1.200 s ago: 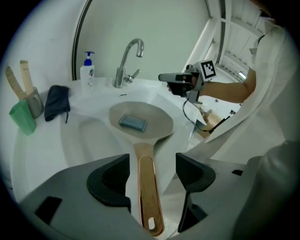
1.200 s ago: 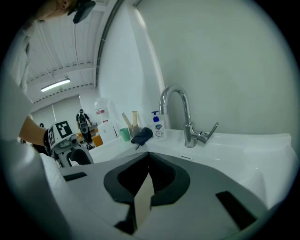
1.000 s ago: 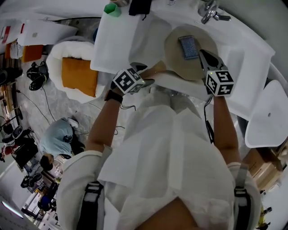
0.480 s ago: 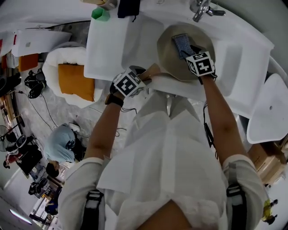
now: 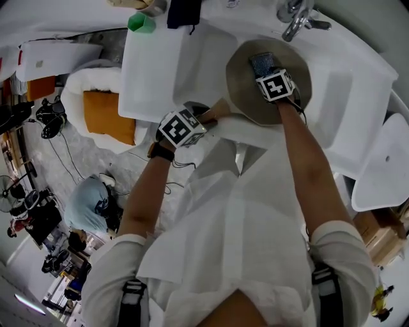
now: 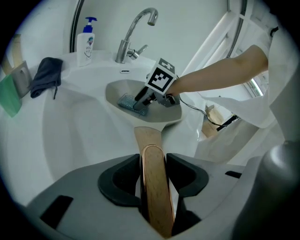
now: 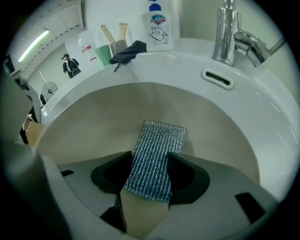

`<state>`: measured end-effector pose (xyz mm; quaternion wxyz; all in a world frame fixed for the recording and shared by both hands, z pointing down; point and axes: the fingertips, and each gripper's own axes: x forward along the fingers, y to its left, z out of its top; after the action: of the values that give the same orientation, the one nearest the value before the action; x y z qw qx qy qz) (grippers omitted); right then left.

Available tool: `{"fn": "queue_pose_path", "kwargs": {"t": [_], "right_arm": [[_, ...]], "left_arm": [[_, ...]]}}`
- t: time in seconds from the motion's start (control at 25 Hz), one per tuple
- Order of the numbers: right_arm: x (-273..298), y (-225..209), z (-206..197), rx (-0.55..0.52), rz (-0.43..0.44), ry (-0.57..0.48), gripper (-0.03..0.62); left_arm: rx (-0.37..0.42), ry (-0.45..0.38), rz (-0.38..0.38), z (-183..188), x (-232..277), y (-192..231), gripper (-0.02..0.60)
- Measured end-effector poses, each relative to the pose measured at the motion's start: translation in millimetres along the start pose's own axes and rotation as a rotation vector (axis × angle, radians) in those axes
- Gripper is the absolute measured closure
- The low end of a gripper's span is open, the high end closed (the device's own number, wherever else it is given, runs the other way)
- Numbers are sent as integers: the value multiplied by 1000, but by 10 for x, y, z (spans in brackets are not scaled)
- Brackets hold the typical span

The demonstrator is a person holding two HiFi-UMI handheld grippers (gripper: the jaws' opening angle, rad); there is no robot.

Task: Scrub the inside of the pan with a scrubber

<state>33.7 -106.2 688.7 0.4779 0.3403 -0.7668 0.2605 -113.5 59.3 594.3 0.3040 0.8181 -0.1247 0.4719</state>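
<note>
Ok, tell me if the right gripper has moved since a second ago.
Yes: the right gripper went from the pan's rim inward toward the faucet; its jaws have just been opening, scrubber between them.

Smooth wooden handle [image 6: 152, 178], matt pan [image 7: 93, 117], glittery woven scrubber [image 7: 154, 159], glossy sink [image 7: 265, 117]

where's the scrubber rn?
The blue-grey mesh rectangular scrubber lies on the floor of the round beige pan in the white sink, below the chrome faucet in the head view, between the jaws of the right tool, which have just been opening.
</note>
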Motion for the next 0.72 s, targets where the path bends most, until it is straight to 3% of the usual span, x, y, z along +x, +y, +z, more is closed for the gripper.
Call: {"fn": "queue_pose_path", "kwargs": {"t": [0.16, 0.28, 0.48, 0.52, 0.72], "right_arm": [[68, -43, -53, 51, 9, 47, 383], [35, -78, -201, 44, -39, 151, 428], [21, 26, 117, -26, -38, -14, 551], [-28, 6, 151, 3, -43, -52, 580], [-318, -367, -46, 273, -128, -123, 582]], "left_arm": [[1, 6, -20, 1, 10, 12, 408], [3, 13, -23, 8, 21, 16, 408], [0, 12, -21, 5, 12, 1, 411], [0, 12, -23, 5, 10, 0, 411], [-2, 11, -26, -2, 8, 4, 413]]}}
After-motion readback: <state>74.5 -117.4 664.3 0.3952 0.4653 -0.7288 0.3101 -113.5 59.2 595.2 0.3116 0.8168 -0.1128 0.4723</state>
